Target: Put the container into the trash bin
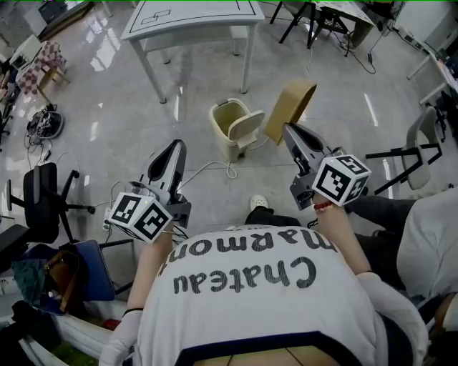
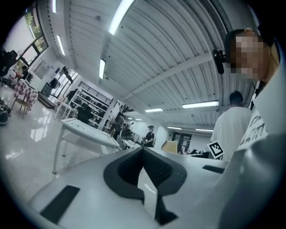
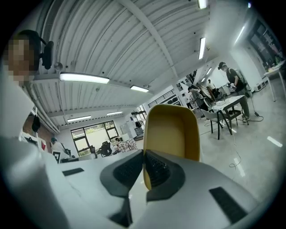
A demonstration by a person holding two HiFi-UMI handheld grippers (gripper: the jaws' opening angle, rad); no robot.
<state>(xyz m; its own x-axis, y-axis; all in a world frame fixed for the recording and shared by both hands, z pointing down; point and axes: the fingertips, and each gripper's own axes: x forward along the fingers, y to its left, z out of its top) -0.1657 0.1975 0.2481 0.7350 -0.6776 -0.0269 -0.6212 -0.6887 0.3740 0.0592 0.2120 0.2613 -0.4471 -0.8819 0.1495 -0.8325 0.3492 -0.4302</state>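
A tan, shallow rectangular container (image 1: 289,109) is held up in the air by my right gripper (image 1: 288,131), whose jaws are shut on its near rim. In the right gripper view the container (image 3: 172,129) rises upright past the jaws, its hollow side facing the camera. The cream trash bin (image 1: 235,127) stands on the floor just left of the container, its swing lid tipped open. My left gripper (image 1: 174,149) hangs lower left of the bin, jaws shut on nothing. In the left gripper view the pads (image 2: 149,167) meet with nothing between them.
A white table (image 1: 193,21) stands beyond the bin. A white cable (image 1: 207,168) runs across the floor from the bin toward my left gripper. Black chairs (image 1: 43,196) sit at the left, and a folding chair (image 1: 411,154) at the right. People stand at benches in the background.
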